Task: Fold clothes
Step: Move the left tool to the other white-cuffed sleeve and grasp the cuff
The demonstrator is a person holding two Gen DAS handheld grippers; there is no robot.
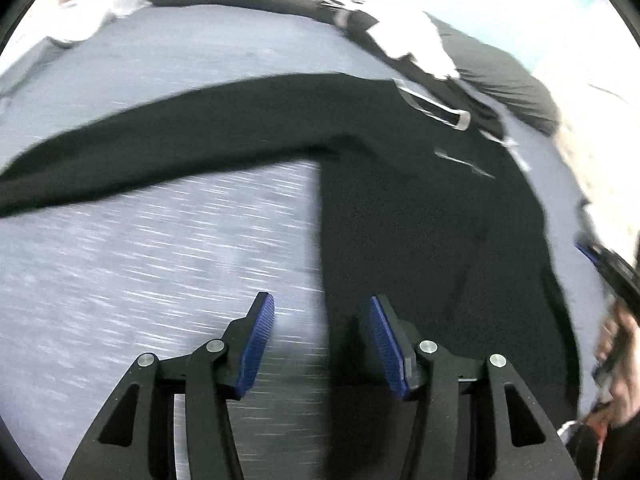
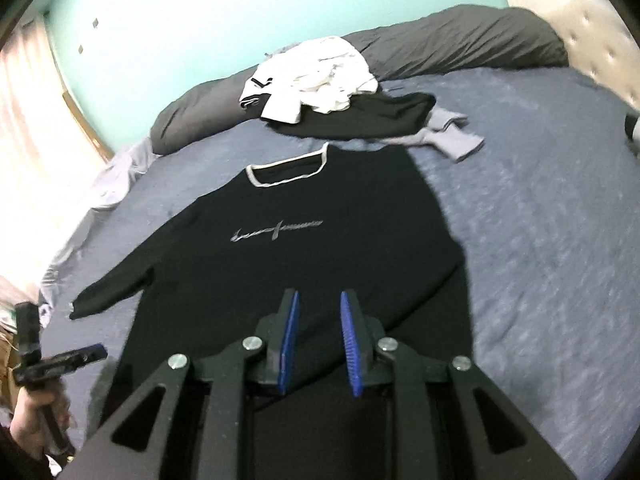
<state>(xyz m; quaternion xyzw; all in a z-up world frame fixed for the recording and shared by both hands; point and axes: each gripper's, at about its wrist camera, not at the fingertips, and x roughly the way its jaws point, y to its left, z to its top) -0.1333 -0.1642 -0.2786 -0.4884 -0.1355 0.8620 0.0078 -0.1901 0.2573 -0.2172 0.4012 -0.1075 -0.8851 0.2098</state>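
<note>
- Shirt (image 2: 304,216), black with long sleeves, lies flat and face up on the blue-grey bedcover (image 2: 540,240); its white-edged collar (image 2: 286,168) points to 12 o'clock in the right wrist view, and a thin grey logo (image 2: 276,233) crosses the chest.
- One sleeve (image 2: 112,290) stretches out toward 8 o'clock on the cover; in the left wrist view the same black shirt (image 1: 400,216) fills the right half, with a sleeve running to 9 o'clock.
- The right gripper (image 2: 320,300) hangs over the lower part of the shirt; its blue pads (image 2: 289,344) stand apart with nothing between them.
- The left gripper (image 1: 322,306) is above the shirt's side edge, one finger over the cover and one over the black cloth, fingers wide apart and empty. This view is blurred.
- Behind the collar, at 12 o'clock, a pile of white clothes (image 2: 320,70) rests on a black garment (image 2: 360,118), and a light grey-blue piece (image 2: 452,136) lies just beside it at 1 o'clock.
- A dark grey duvet (image 2: 460,36) is rolled along the far edge of the bed, and a pale green wall (image 2: 240,8) stands behind.
</note>
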